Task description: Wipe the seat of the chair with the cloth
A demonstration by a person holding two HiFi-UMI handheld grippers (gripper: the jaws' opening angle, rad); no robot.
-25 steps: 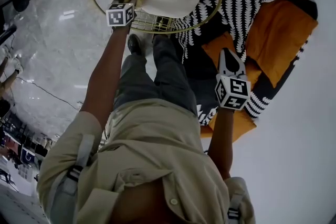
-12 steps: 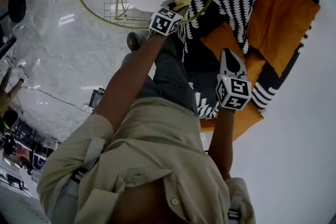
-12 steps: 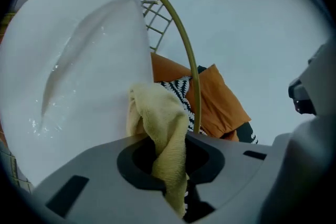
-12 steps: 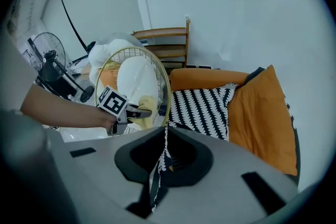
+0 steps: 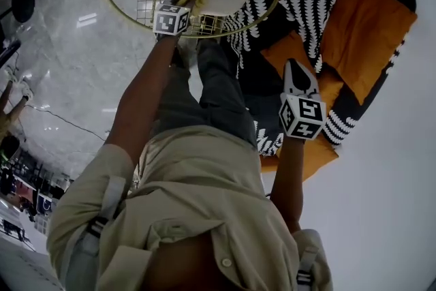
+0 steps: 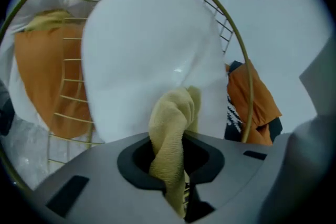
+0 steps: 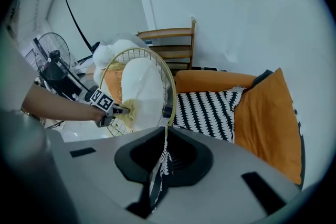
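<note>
We see a yellow terry cloth (image 6: 173,128), looped and rough, against the white padded seat (image 6: 142,50), which is smooth with a faint sheen. The round gold wire chair frame (image 6: 251,92) looks like polished metal. On the left, the grey marble floor (image 5: 75,58) is glossy. On the right, the orange cushion (image 7: 268,113) is matt woven cloth.

With the left arm (image 5: 139,92) outstretched, the left gripper (image 5: 185,0) has its fingers clamped on the cloth (image 6: 170,128); the right gripper (image 5: 297,70) has its fingers together.

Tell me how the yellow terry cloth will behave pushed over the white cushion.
Probably floppy: the yellow terry cloth bunches and folds above the left gripper. Likely light, and its looped texture should drag rather than slide on the white seat cushion.
</note>
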